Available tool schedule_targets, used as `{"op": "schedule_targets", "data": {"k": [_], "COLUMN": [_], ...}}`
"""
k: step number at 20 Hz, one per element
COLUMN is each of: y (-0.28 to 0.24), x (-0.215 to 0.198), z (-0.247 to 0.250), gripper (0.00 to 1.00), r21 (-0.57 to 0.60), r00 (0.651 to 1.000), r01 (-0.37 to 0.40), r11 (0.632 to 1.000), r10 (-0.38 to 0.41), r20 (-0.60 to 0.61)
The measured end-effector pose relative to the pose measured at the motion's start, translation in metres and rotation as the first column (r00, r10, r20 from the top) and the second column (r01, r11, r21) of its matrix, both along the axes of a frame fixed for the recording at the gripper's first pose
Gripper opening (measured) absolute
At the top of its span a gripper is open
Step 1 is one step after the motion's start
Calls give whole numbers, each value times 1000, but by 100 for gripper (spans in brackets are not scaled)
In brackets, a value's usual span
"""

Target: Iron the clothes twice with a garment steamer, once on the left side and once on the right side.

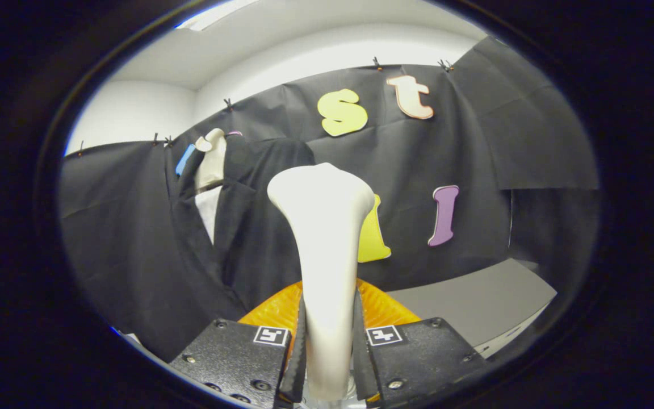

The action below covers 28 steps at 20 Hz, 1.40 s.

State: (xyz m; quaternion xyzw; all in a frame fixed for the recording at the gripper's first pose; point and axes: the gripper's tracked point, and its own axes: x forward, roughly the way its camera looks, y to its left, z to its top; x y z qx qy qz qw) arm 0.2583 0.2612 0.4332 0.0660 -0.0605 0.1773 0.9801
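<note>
Tool: both fingers are closed on the handle of the garment steamer, one pressing each side of the neck; the grip sits low on the handle.
Steamer axis: the long body runs straight ahead along the fingers, widening to a rounded head at the far end. The head points toward the booth wall, not yet toward the garment.
Orange part: a ribbed orange piece sits just behind the handle, between it and the fingers; its function cannot be determined.
Bench: a grey surface lies beyond the fingers to the right, below the wall cloth.
Garment: a dark jacket with a white panel at the collar hangs on a pale form to the left of the steamer head and farther away, well apart from it.
Governing relation: the garment lies left of and beyond the head. Judgement: the next move requires swinging the head leftward and forward until it faces the jacket front.
Task state: neither side pass appears started.
</note>
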Motion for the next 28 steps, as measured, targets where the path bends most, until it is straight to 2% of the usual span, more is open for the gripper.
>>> {"op": "schedule_targets", "data": {"k": [5,11,20,28], "y": [56,86,91,91], "x": [-12,-3,5,2], "z": [15,5,-35,-97], "gripper": [37,37,37,37], "r21": [-48,-82,-133,-156], "r00": [999,999,998,995], "r01": [11,36,66,48], "r11": [999,996,989,987], "r10": [-9,-35,-68,-62], "r20": [34,24,-11,-83]}}
